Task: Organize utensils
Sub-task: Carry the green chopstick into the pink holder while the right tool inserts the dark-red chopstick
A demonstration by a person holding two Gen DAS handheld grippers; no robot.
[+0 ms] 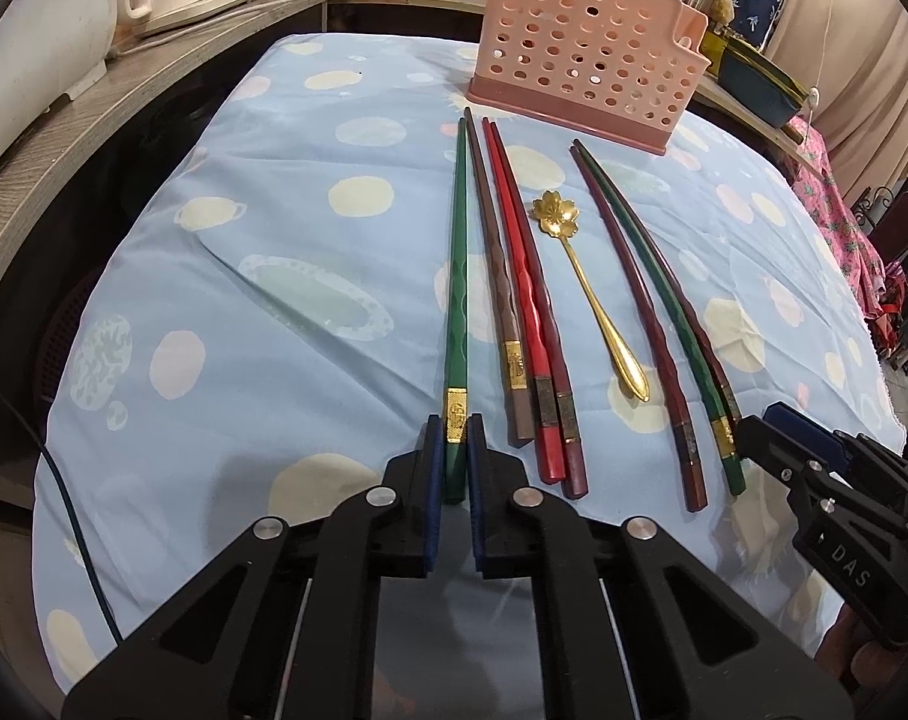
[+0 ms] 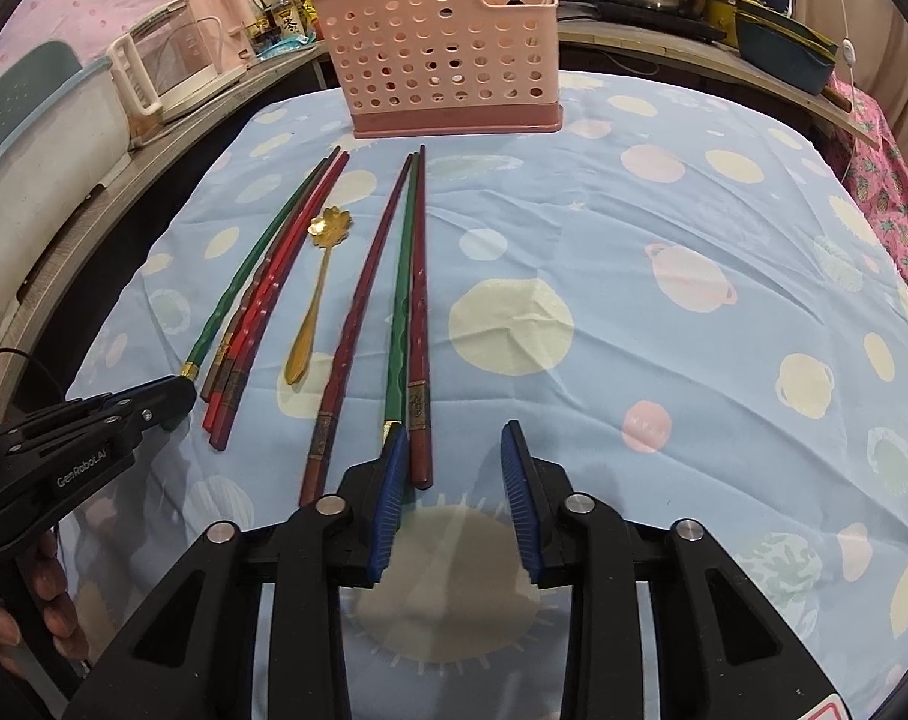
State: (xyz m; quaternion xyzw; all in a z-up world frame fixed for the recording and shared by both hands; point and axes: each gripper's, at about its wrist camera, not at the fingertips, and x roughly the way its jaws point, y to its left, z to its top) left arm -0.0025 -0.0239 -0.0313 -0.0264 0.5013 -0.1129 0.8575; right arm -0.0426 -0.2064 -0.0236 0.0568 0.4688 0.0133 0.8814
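The left gripper (image 1: pixel 455 438) squeezes the near end of a green chopstick (image 1: pixel 457 276) lying on the blue cloth (image 1: pixel 273 300). The right gripper (image 2: pixel 454 450) is partly open around a dark red chopstick (image 2: pixel 419 324), pads not pressing. The pink basket (image 2: pixel 447 54) stands far behind.

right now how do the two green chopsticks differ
The left green chopstick is clamped at its butt end by the left gripper; the right green chopstick lies free between two dark red ones, against the right gripper's open finger. Both lie on the tablecloth, tips toward the pink basket.
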